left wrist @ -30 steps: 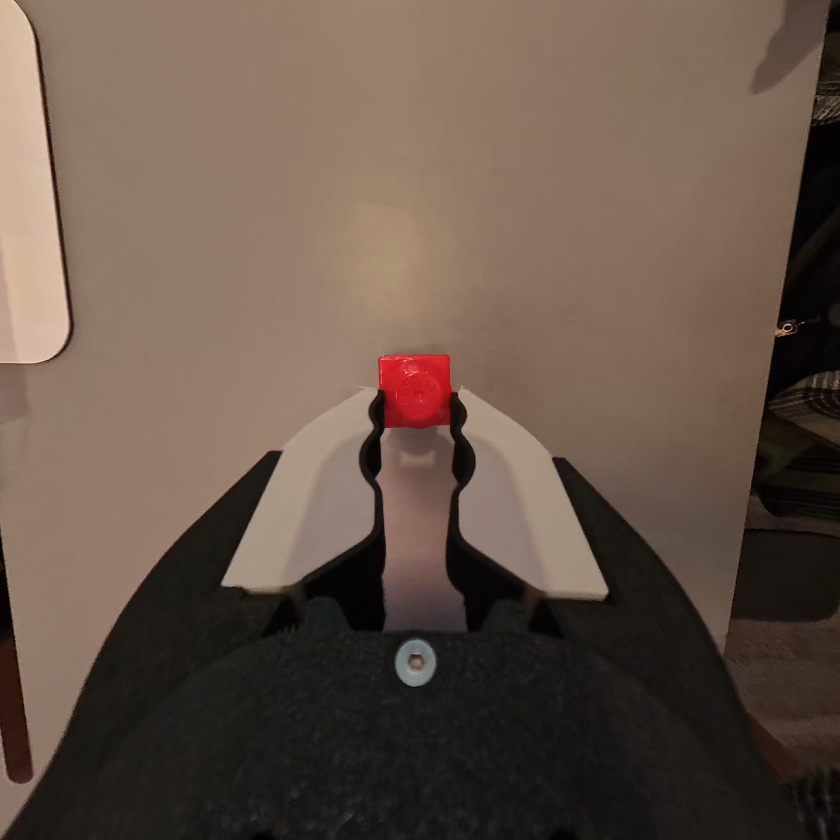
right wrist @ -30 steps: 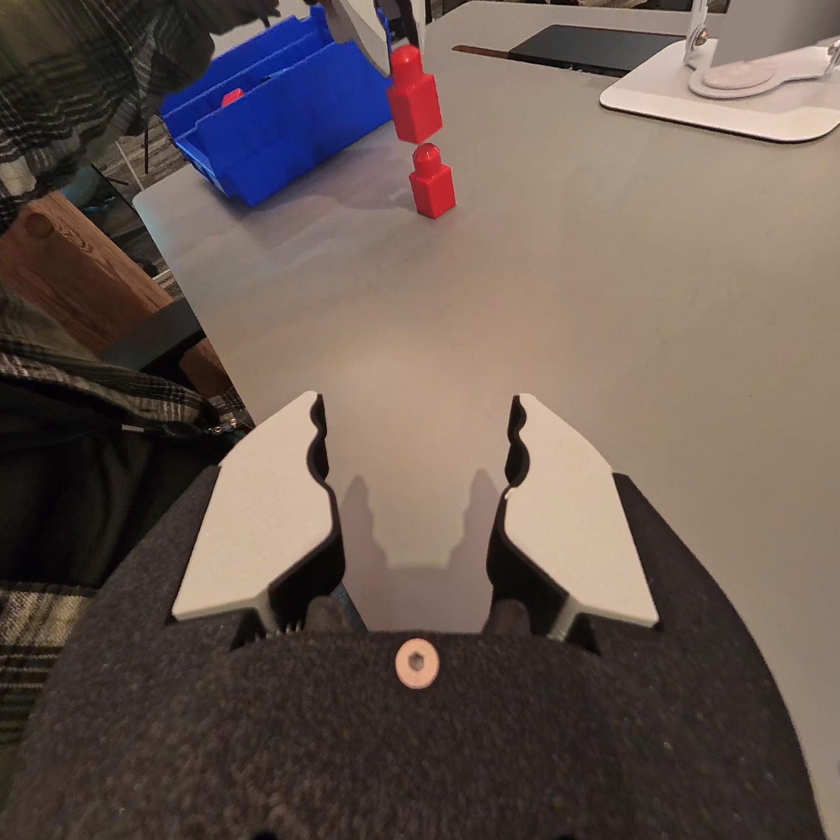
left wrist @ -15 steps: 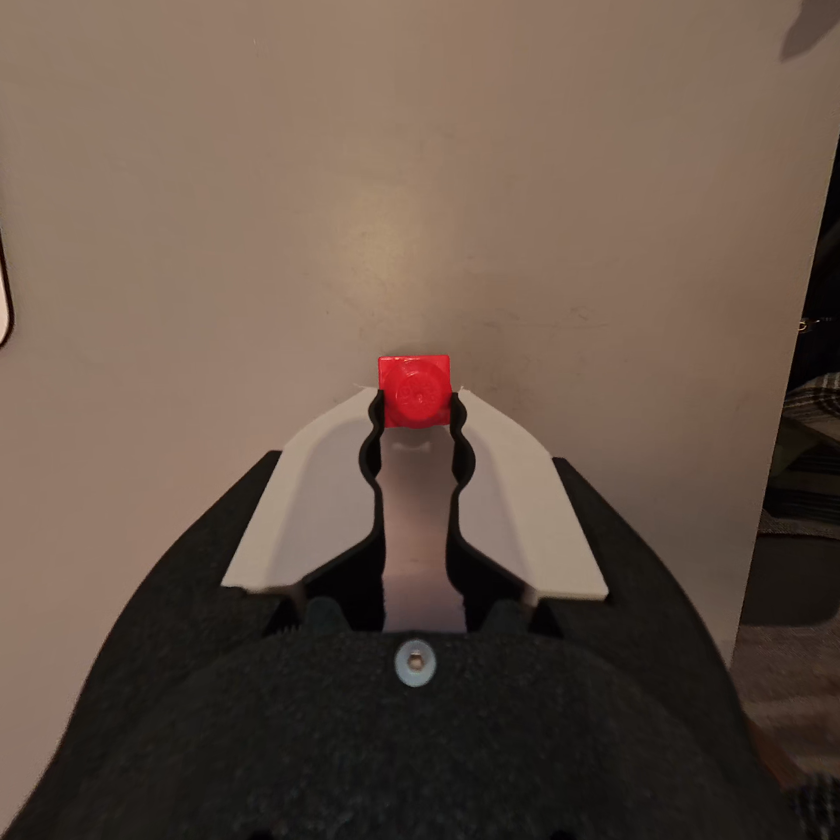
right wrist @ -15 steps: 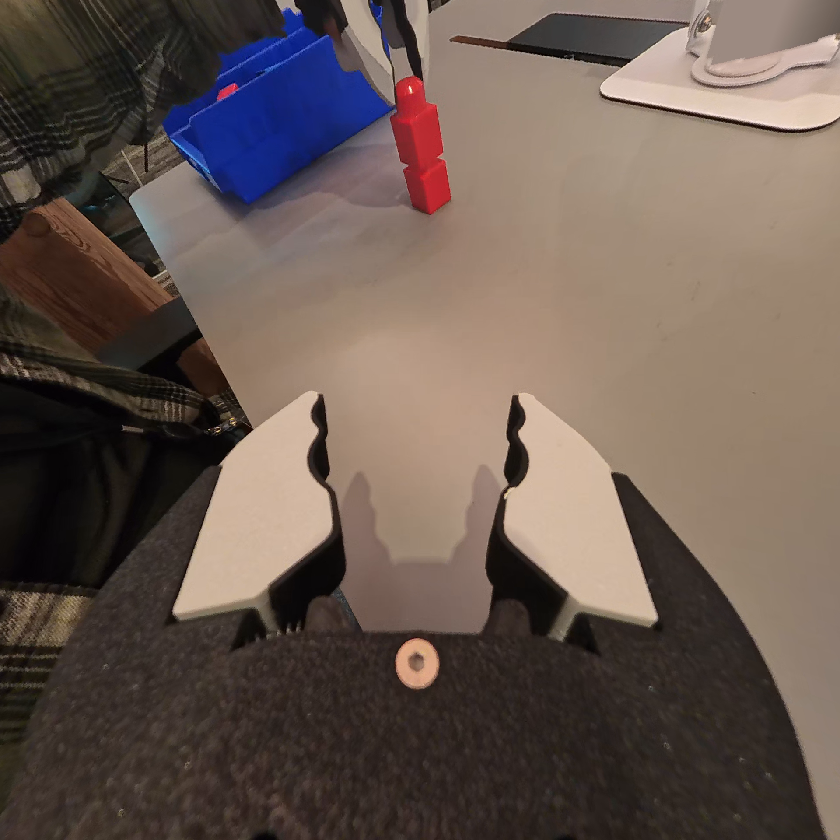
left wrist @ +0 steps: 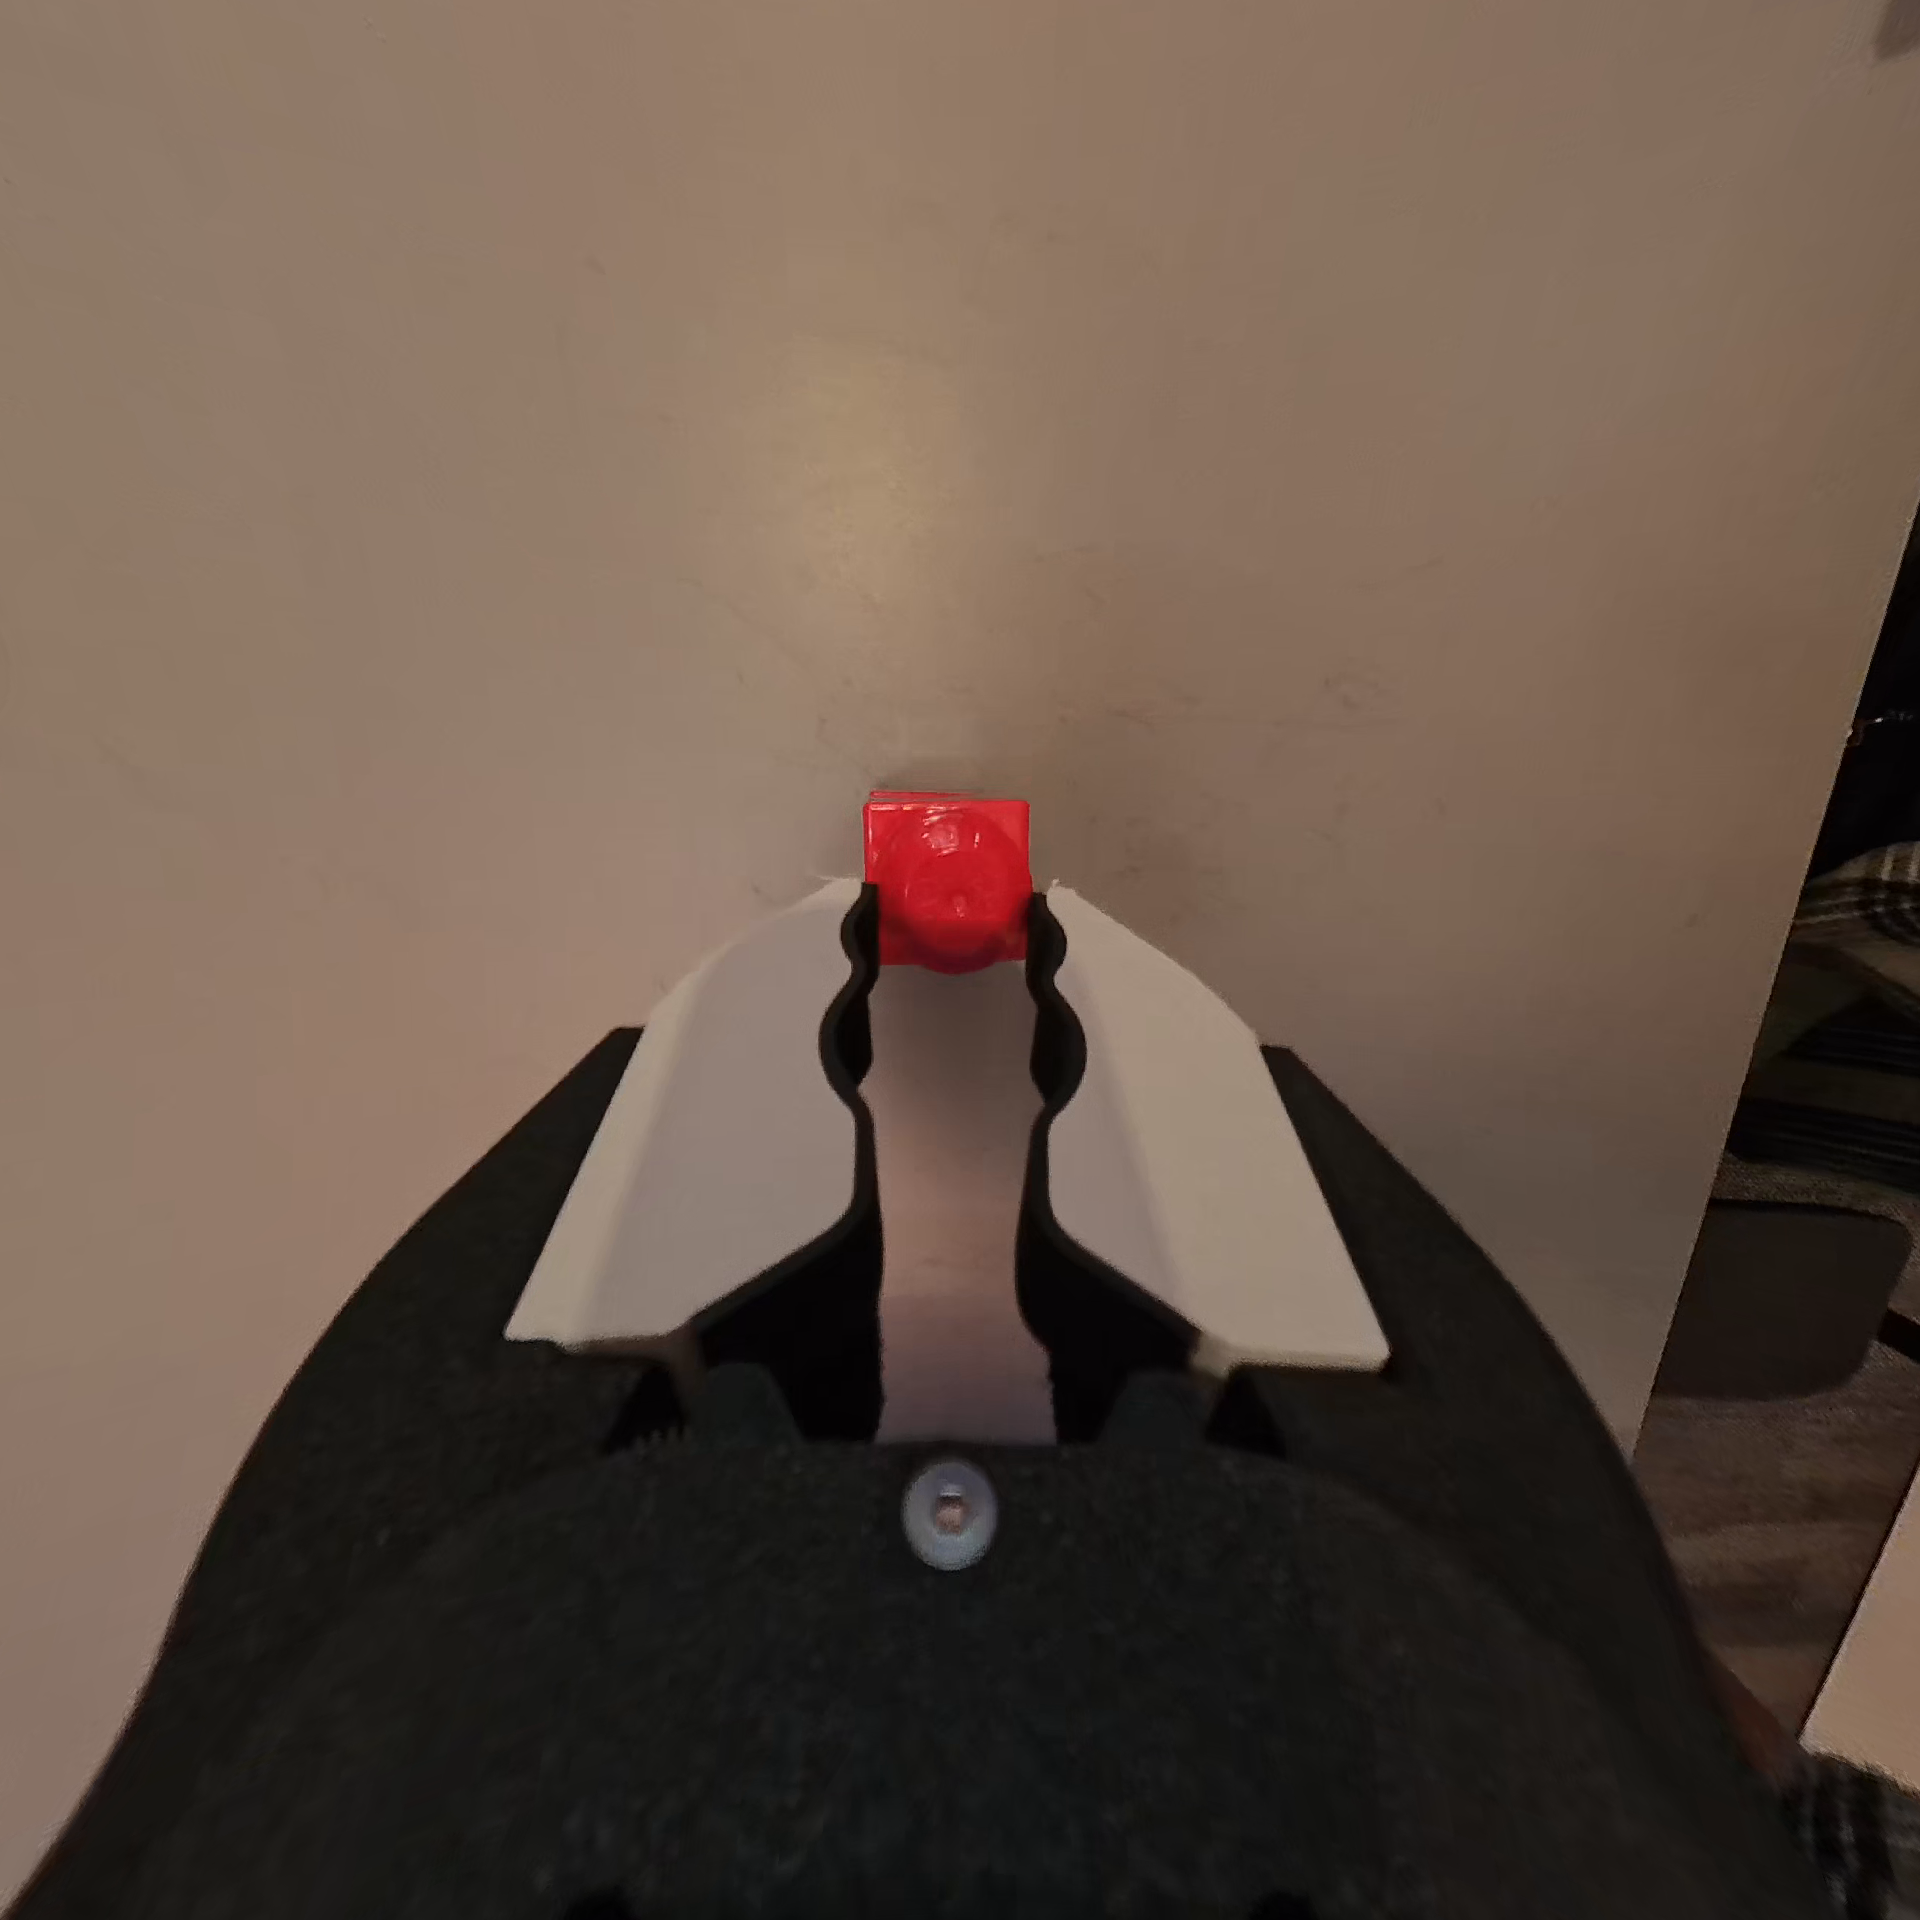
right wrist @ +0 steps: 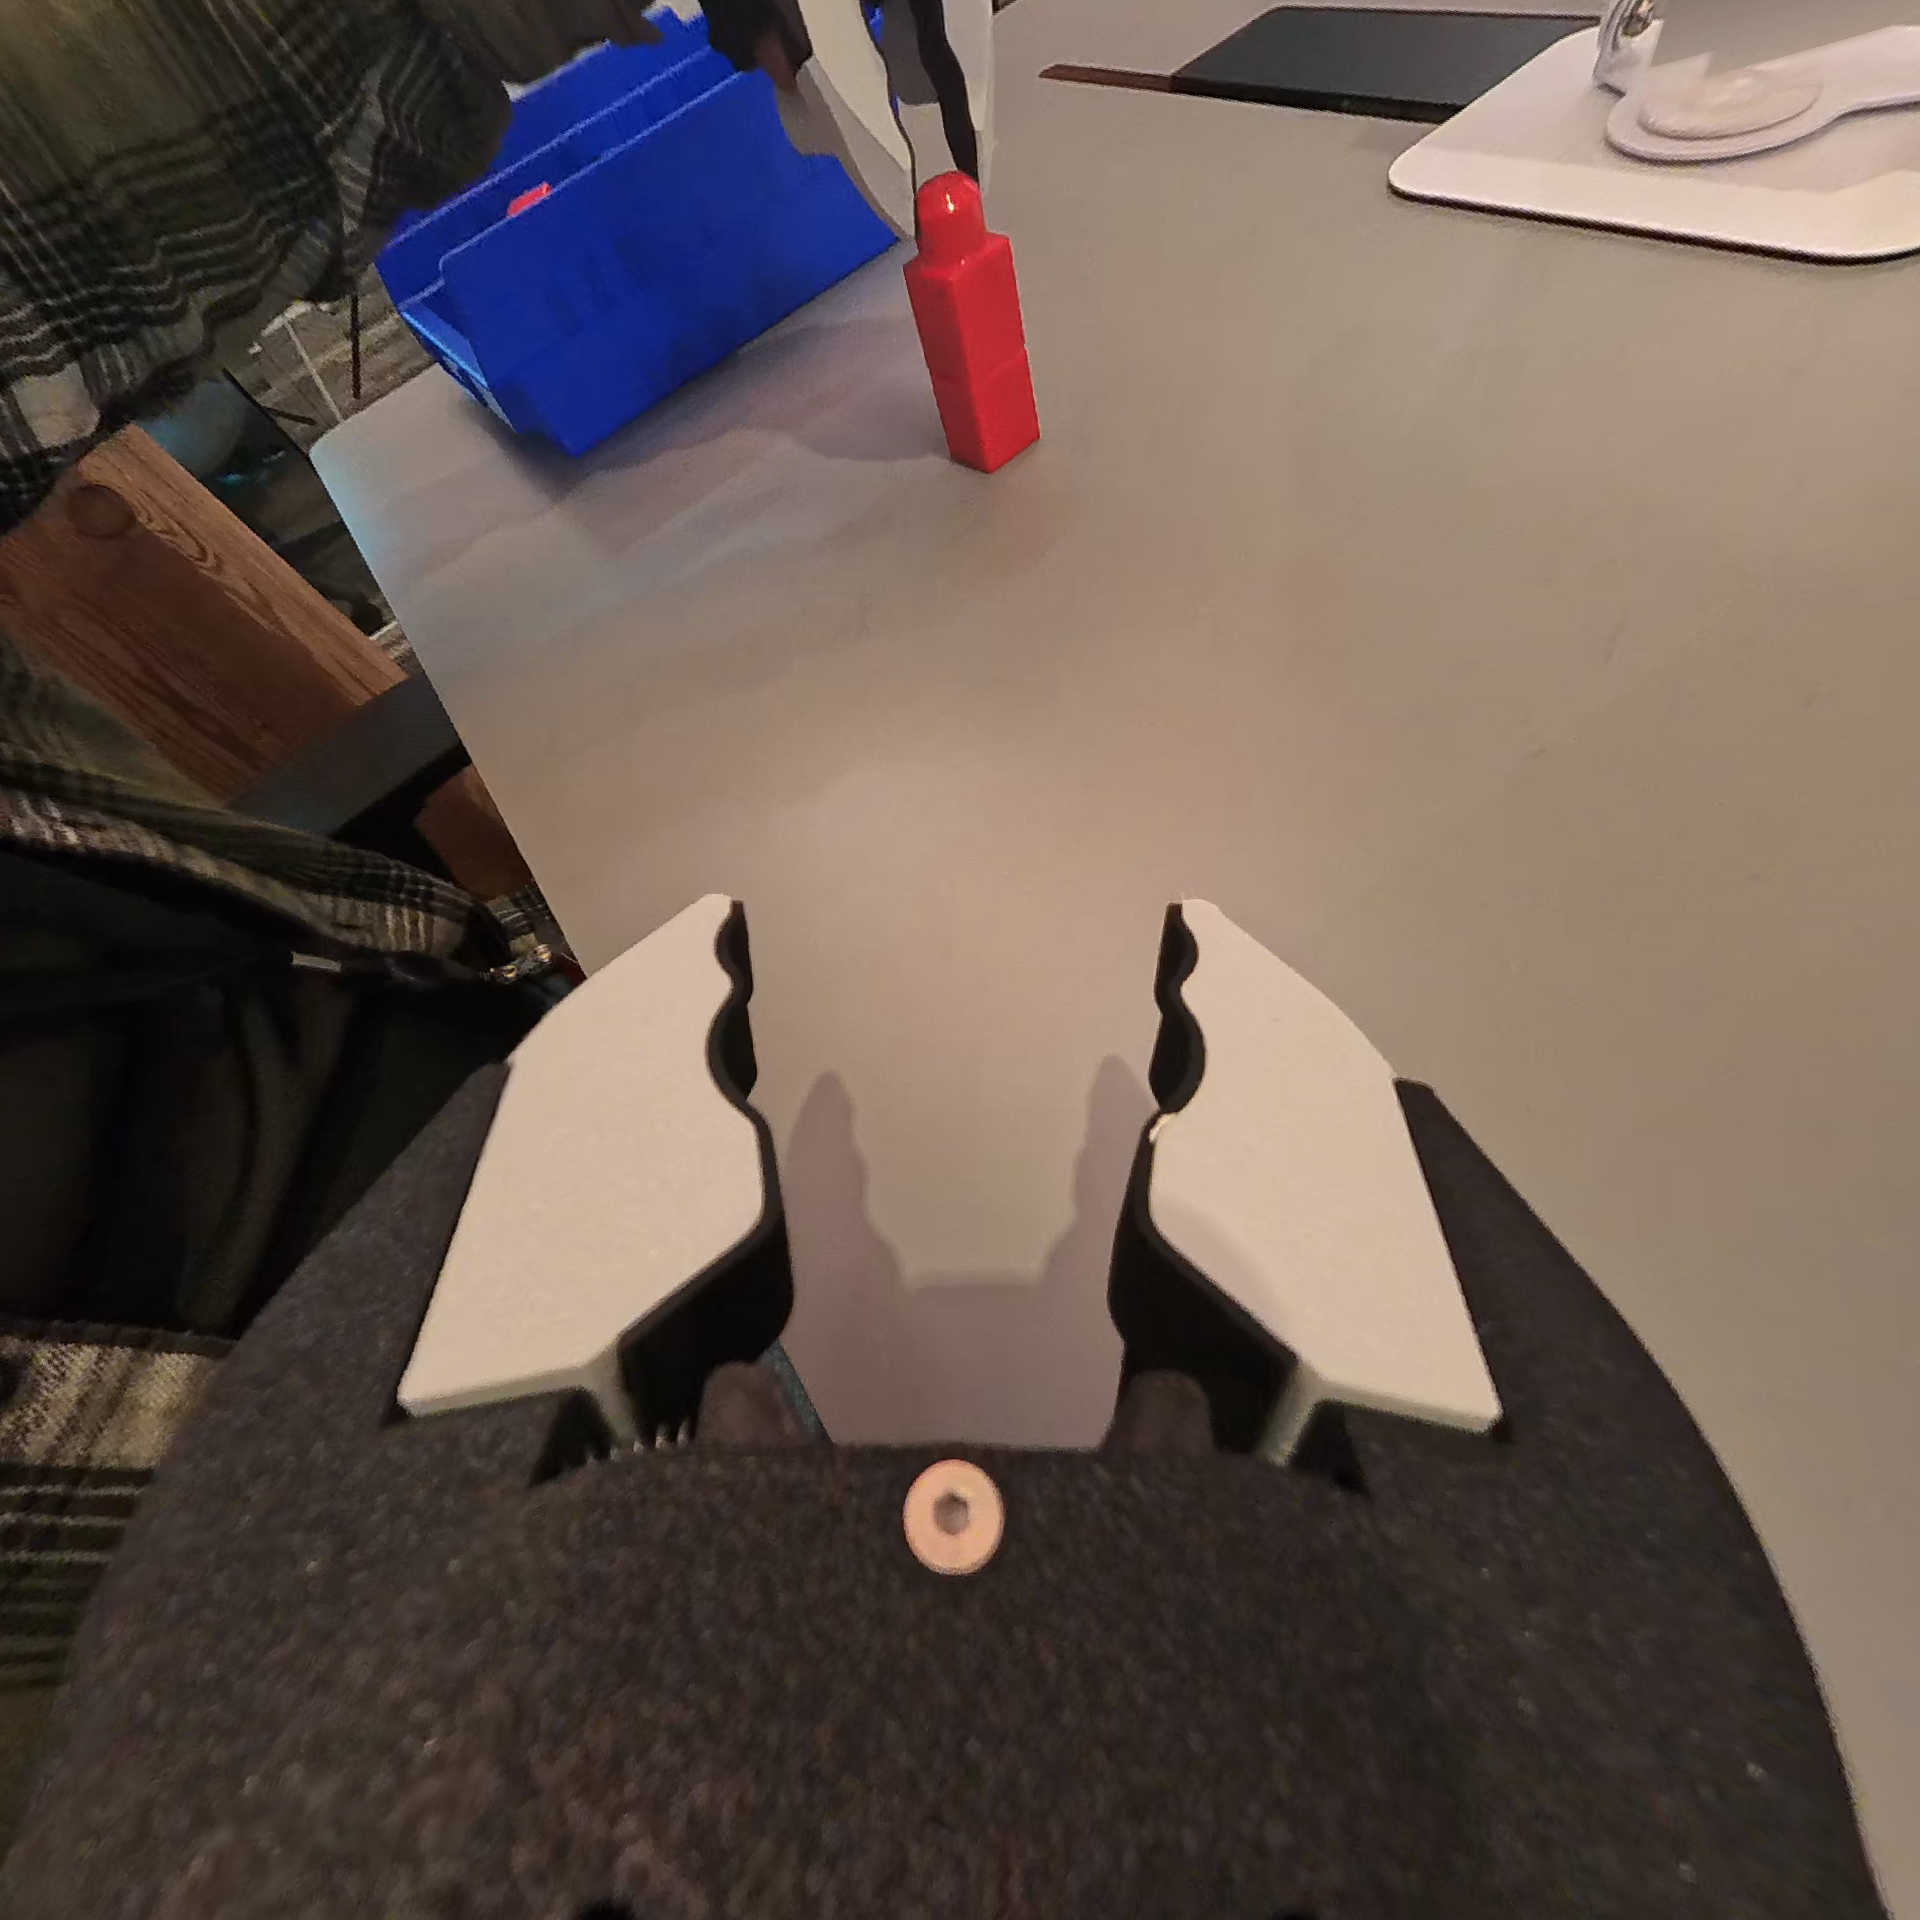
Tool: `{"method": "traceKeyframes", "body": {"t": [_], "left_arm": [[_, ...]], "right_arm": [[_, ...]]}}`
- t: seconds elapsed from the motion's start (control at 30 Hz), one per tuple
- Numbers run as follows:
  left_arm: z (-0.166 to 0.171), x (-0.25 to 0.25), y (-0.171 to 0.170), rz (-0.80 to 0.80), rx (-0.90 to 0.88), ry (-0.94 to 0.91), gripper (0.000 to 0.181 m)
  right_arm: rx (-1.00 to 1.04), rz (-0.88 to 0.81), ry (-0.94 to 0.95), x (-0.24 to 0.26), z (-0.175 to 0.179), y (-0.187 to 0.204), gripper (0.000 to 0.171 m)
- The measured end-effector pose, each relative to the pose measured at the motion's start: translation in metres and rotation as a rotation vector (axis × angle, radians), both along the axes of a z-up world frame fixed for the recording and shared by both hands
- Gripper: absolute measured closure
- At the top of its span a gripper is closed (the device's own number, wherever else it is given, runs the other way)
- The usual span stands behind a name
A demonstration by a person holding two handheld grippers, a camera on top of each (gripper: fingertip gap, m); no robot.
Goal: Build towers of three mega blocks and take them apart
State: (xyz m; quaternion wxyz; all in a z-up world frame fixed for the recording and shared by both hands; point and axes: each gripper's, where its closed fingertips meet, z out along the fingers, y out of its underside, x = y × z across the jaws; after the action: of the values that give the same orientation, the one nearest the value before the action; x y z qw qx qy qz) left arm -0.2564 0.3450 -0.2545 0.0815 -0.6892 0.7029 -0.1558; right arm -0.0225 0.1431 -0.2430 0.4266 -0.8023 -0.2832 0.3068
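Two red mega blocks stand as a small tower [right wrist: 975, 332] on the grey table [right wrist: 1351, 727]. My left gripper [left wrist: 951, 902] points straight down and is shut on the upper red block [left wrist: 943, 878], which sits pressed onto the lower one; the lower block is hidden in this view. The right wrist view shows the left gripper [right wrist: 920, 125] above the tower, at its top stud. My right gripper [right wrist: 956, 925] is open and empty, low over the table near its front edge, well short of the tower.
A blue bin [right wrist: 644, 281] stands left of the tower with a red block [right wrist: 530, 197] inside. A white flat base [right wrist: 1662, 166] and a black pad [right wrist: 1351, 73] lie at the back right. A wooden chair [right wrist: 177, 623] and a person's plaid sleeve sit at the left. Spacing between my two grippers at the tips: around 30 cm.
My left gripper has lowered the red block onto the block standing on the table, so the two now form one stack. My right gripper has stayed open and has edged slightly nearer.
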Motion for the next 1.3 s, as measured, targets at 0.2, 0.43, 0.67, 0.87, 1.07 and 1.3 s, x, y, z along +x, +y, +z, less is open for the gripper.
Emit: {"method": "traceKeyframes", "body": {"t": [0.2,0.43,0.67,0.87,1.07,1.3], "left_arm": [[0.000,-0.001,0.000,-0.011,0.021,0.027,0.154],[0.000,-0.001,-0.001,-0.027,0.026,0.068,0.154],[0.066,-0.022,0.019,0.123,0.080,-0.148,0.116],[0.121,-0.156,0.029,0.418,0.216,-0.189,0.120],[0.080,-0.272,0.007,0.686,0.218,-0.058,0.126],[0.045,-0.315,0.016,0.858,0.209,-0.103,0.137]], "right_arm": [[0.003,0.012,0.002,-0.002,0.001,0.000,0.098],[0.021,0.014,0.001,-0.004,0.011,-0.001,0.096],[0.048,0.015,-0.001,-0.005,0.023,-0.003,0.095],[0.033,0.030,-0.007,-0.013,0.018,0.002,0.095],[0.024,0.087,-0.026,-0.038,0.017,0.010,0.096],[0.025,0.128,-0.083,-0.059,0.023,0.014,0.096]]}}
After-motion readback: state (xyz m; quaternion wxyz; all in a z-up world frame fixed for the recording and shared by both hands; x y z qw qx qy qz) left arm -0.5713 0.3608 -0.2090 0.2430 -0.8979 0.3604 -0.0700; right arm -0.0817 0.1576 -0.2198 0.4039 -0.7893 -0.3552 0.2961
